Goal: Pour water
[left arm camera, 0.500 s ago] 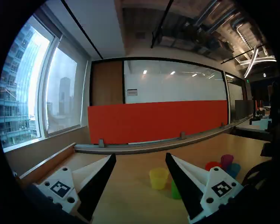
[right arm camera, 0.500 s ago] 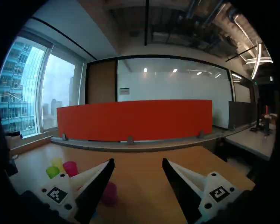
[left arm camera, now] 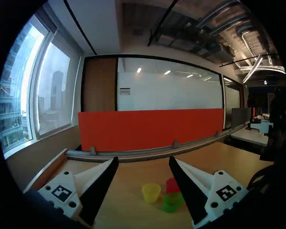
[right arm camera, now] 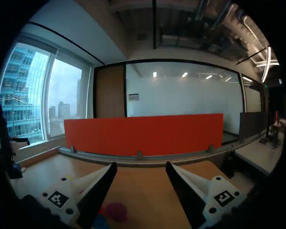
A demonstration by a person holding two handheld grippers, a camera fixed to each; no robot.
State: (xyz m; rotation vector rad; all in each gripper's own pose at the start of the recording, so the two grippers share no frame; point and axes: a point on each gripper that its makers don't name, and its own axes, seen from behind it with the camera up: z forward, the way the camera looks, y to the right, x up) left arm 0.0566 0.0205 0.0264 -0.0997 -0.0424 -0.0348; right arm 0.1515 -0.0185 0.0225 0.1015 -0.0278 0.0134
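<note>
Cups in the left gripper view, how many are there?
3: yellow cup between the fingers, red cup right of it, green cup nearest the camera. Others may hide behind the fingers.

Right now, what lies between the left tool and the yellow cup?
Bare desk between the left tool and yellow cup, in the left gripper view; the red cup and green cup stand beside it.
</note>
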